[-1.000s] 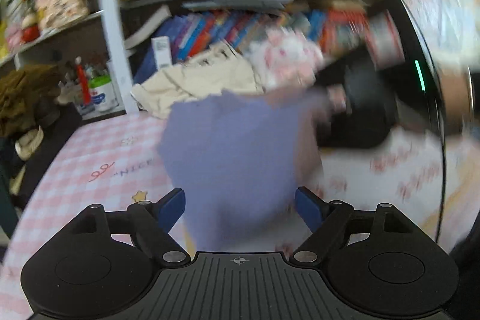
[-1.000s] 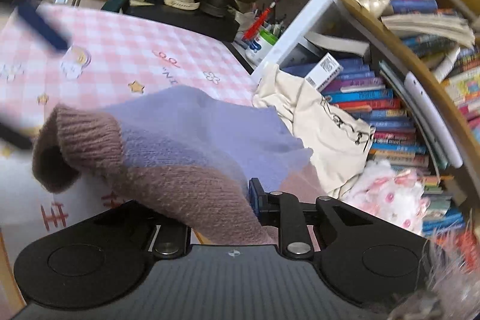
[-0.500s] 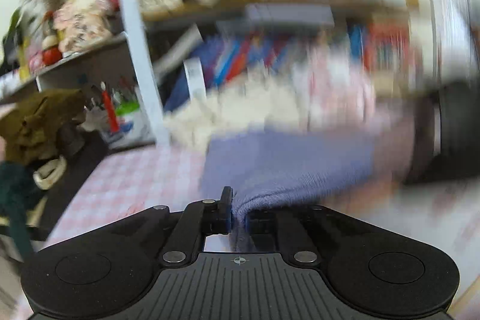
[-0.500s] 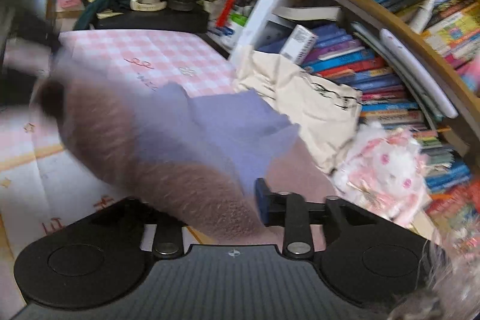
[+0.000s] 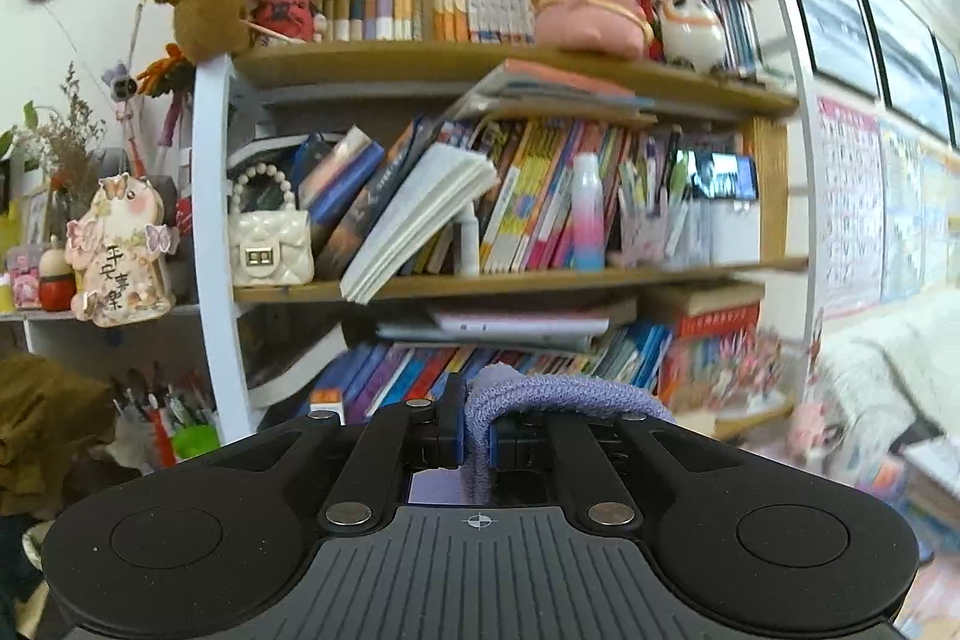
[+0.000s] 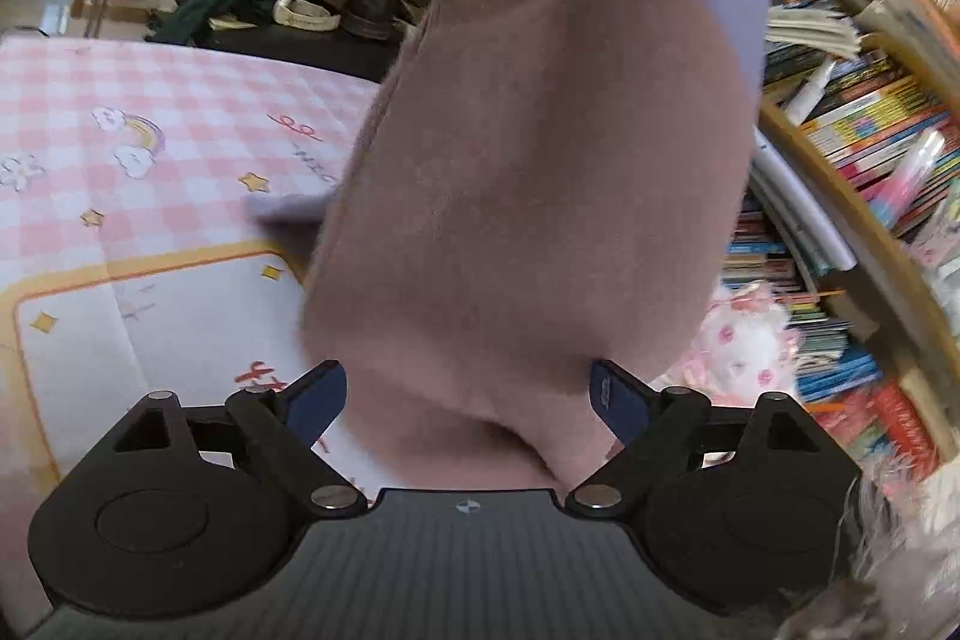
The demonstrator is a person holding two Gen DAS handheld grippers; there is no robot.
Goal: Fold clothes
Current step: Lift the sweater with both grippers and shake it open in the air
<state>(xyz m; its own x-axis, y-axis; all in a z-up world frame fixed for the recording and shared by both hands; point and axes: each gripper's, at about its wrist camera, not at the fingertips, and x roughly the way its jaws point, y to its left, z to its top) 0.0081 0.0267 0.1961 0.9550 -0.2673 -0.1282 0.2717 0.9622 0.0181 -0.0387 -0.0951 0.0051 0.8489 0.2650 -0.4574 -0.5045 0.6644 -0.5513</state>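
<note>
- Lilac ribbed knit, an edge of the sweater point(image 5: 558, 394), is pinched tight in my left gripper point(image 5: 477, 439); its blue pads are pressed together on the fabric, and the camera looks up at the bookshelf point(image 5: 516, 280) rather than down at the work surface.
- My right gripper point(image 6: 468, 394) stands wide apart, gripping nothing. The sweater's brownish-mauve panel point(image 6: 540, 160) hangs straight down between its fingers, brushing past them, with a lilac strip at the upper edge.
- So the garment is in the air, carried by my left hand alone, above the pink checked mat point(image 6: 120, 148). A lilac bit seems to touch the mat behind the hanging panel, though it is blurred.
- Risk, as I judge it: one narrow pinch bears the whole weight, so the knit may stretch or slide out if I swing it.
- If I close my right side now, I could catch a bunched middle fold instead of a hem, and the fold would come out crooked.
- The cluttered shelf sits near; a wide swing might snag the books.
</note>
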